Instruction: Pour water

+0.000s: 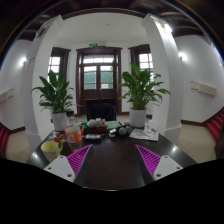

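Observation:
My gripper (112,162) is open, its two purple pads (78,158) spread wide over the near part of a dark table (112,152), with nothing between them. Beyond the left finger stand an orange cup (73,134) and a yellow-green cup (50,149), close together near the table's left side. Small dark items and a tray-like set (98,128) lie at the table's far end; I cannot tell what each is.
Two tall potted plants (55,96) (141,90) flank the table's far end. Behind them is a dark wooden door with windows (99,80). White walls and pillars rise on both sides. A red seat edge (214,128) shows at the right.

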Tool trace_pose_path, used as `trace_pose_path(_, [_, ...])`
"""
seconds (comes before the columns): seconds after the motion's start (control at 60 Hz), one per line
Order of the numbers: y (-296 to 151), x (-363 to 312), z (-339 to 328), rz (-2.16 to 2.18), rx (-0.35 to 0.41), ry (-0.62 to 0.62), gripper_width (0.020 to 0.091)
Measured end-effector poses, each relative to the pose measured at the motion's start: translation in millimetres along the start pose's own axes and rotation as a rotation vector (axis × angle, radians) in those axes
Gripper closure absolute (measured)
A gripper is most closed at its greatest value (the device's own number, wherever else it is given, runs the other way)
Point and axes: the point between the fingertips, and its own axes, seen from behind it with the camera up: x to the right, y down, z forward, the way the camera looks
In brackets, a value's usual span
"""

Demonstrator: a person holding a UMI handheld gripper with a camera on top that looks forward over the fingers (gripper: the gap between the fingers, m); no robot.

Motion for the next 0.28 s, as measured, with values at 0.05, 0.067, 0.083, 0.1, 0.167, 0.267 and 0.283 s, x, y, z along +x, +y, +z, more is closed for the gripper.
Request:
trace_pose_path(0.05, [-8.6, 3.7, -5.9, -0.010, 0.014, 0.011, 0.0262])
trace_pose_path(0.067, [-11.3, 6.1, -7.5, -0.013, 0.019, 0.015, 0.0262])
trace_pose_path(0.083, [-13.3, 7.6, -8.9, -0.013, 0.023, 0.019, 0.0261])
trace_pose_path(0.1, [-14.6, 8.9, -9.6, -0.013, 0.026, 0.023, 0.0263])
trace_pose_path(0.167, [-21.8, 14.3, -14.0, -0.011, 0.040, 0.036, 0.0264])
trace_pose_path(0.267, [-27.6, 15.1, -18.2, -0.005, 0.053, 0.036, 0.0262])
trace_pose_path(0.283, [-27.8, 14.8, -18.4, -0.004, 0.054, 0.034, 0.0258])
